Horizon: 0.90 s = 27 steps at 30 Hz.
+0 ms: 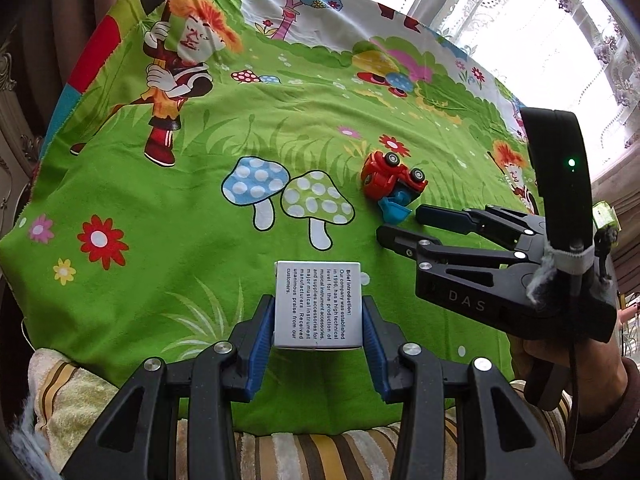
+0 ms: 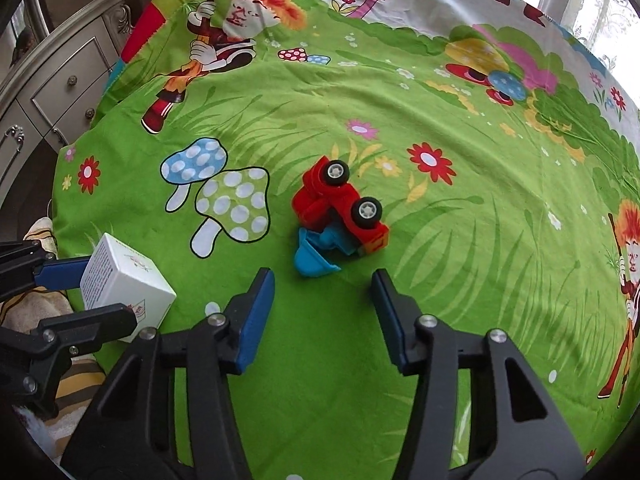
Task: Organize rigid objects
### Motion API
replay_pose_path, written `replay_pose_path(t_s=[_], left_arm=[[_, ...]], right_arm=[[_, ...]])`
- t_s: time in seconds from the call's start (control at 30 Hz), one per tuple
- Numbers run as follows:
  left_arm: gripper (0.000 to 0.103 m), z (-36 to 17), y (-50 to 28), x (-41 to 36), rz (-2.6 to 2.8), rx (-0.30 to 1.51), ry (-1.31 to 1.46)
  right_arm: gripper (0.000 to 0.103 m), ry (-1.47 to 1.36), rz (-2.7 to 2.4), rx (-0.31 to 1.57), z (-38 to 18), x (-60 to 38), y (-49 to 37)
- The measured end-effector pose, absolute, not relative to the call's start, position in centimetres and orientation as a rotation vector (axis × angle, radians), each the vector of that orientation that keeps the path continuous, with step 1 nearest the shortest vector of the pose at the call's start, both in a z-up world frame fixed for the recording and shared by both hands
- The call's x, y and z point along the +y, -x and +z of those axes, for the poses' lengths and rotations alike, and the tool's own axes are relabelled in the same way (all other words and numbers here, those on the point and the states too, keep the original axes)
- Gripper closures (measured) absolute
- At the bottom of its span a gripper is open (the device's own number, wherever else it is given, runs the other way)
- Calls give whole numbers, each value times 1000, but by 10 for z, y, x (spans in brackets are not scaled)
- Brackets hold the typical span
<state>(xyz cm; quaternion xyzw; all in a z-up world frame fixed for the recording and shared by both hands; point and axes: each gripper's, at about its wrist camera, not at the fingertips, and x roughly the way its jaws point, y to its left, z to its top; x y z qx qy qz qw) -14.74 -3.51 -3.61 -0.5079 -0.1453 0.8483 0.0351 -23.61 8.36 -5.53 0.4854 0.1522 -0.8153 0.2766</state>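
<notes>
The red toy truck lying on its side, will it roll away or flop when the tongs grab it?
The red toy truck looks like hard plastic, so it should stay stiff. Its wheels point sideways, off the cloth, so it probably won't roll now. The blue scoop may swing if it is hinged. The open right tongs sit just short of it.

box: matt printed card | toy truck: glossy plastic | cloth: soft (printed)
</notes>
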Motion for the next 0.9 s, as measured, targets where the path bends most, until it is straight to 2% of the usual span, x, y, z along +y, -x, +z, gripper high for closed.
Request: replay_pose_path(t_s=[0.13,0.27,0.37,0.53,0.57,0.6,0.8,0.9], left_arm=[[60,-37,148,-36,2600,-458,1559],[60,-37,148,-37,2595,-466,1557],[60,-37,148,-37,2594,-472,1556],[60,-37,148,-37,2593,-472,1556],[60,-37,148,-37,2593,-473,1556],[60,-37,148,-37,2594,-472,1556],[60,-37,147,-37,2592,-474,1556],[60,-36,147,-37,2593,-478,1555]], right_arm=[[50,-1297,-2195,416,-56,78,238],[63,-1288,-2198,434,-55,72,237],[77,-1287,-2182,420,-53,69,235],[77,-1271,-2178,338,-45,70,234],[81,-1263,-2176,313,-41,71,234],[93,-1260,-2174,291,-38,72,234],[93,-1250,-2221,215,-26,82,237],[93,-1220,-2275,300,-21,80,232]])
